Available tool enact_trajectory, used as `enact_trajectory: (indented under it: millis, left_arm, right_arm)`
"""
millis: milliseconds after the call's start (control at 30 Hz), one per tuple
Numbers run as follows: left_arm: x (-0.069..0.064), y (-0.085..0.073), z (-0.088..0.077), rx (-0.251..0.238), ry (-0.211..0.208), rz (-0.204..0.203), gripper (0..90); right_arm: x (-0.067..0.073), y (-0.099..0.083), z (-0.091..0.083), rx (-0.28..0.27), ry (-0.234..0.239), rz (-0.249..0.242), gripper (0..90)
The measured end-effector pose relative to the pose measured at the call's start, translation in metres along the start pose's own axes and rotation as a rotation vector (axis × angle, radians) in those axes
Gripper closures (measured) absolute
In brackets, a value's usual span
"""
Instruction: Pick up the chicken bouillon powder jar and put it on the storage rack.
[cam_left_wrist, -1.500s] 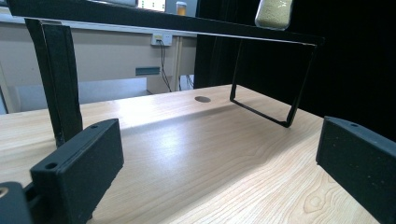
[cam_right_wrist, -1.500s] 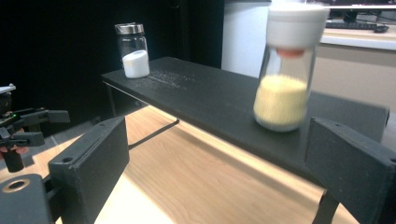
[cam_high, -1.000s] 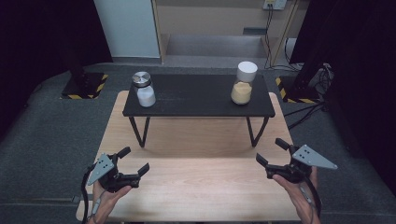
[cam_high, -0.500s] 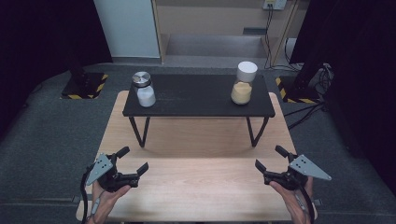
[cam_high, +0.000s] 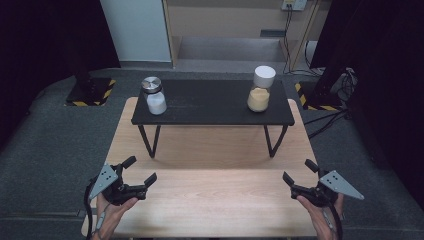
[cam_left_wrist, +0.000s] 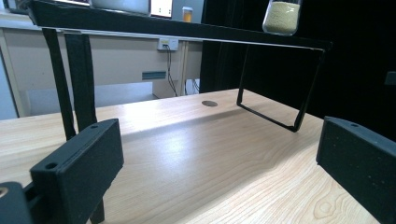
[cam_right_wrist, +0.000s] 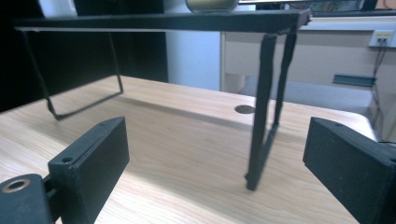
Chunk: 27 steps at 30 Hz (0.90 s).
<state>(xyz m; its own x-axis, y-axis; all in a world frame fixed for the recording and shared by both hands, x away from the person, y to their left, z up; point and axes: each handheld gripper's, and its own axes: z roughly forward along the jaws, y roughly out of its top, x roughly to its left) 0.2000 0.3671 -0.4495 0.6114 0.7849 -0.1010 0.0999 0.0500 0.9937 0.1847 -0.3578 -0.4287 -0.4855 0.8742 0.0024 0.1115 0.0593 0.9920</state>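
Two jars stand on a black raised shelf (cam_high: 215, 102). At its left end is a jar with a metal lid and white contents (cam_high: 154, 95); at its right end is a jar of tan grains (cam_high: 261, 90) with a white lid. My left gripper (cam_high: 140, 170) hovers open over the near left of the wooden table (cam_high: 215, 190), nothing between its jaws. Over the near right, my right gripper (cam_high: 299, 171) is open and empty too. From the left gripper (cam_left_wrist: 219, 163) view, the tan jar (cam_left_wrist: 281, 16) sits up on the shelf (cam_left_wrist: 177, 30). The right gripper (cam_right_wrist: 219, 163) looks under the shelf (cam_right_wrist: 159, 21).
The shelf stands on thin black wire legs (cam_high: 150, 142) at the table's far half. A small round grommet (cam_right_wrist: 244, 109) is set in the tabletop. Grey carpet surrounds the table, with cables (cam_high: 325, 117) and yellow-black striped floor plates (cam_high: 92, 92) at the back.
My right gripper has sunk and drifted toward the table's near right corner. The left gripper and both jars have stayed put.
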Motion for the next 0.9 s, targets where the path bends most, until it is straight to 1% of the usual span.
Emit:
enact_trajectory:
  millis: [33,100,200,233,267,367,500,667,767,900]
  left_arm:
    - [-0.0003,0.0000,-0.0001,0.000,0.000,0.002,0.0]
    - [-0.0008,0.0002,-0.0003,-0.001,0.000,0.007,0.0]
    - [-0.0008,-0.0001,-0.0001,0.000,0.000,0.006,0.0]
    - [-0.0006,-0.0001,-0.0001,0.001,0.001,0.005,0.0]
    - [-0.0004,-0.0002,-0.0002,0.000,0.001,0.004,0.0]
    - [-0.0003,-0.0002,0.0003,0.000,-0.003,0.004,0.0]
    - [-0.0011,-0.0001,0.0006,0.004,-0.006,0.007,0.0]
    - [-0.0006,0.0000,0.0007,0.004,-0.005,0.006,0.0]
    - [0.0000,-0.0006,0.0006,0.002,-0.004,-0.002,0.0]
    - [-0.0009,-0.0008,0.0003,-0.003,-0.007,-0.002,0.0]
  right_arm:
    - [0.0003,-0.0011,-0.0010,0.001,-0.008,-0.001,7.2]
    - [-0.0017,-0.0031,-0.0019,0.002,-0.010,0.014,7.3]
    - [-0.0025,-0.0036,-0.0021,0.005,-0.018,0.015,7.3]
    - [-0.0035,-0.0050,-0.0023,-0.003,-0.018,0.034,7.4]
    - [-0.0036,-0.0055,-0.0024,-0.005,-0.019,0.039,7.4]
    - [-0.0030,-0.0055,-0.0025,-0.001,-0.019,0.035,7.9]
    - [-0.0025,-0.0060,-0.0020,-0.003,-0.012,0.043,8.0]
    - [-0.0016,-0.0056,-0.0024,0.000,-0.010,0.033,8.3]
    - [-0.0029,-0.0062,-0.0017,0.002,-0.007,0.041,8.4]
    - [-0.0020,-0.0059,-0.0019,0.000,-0.007,0.038,8.5]
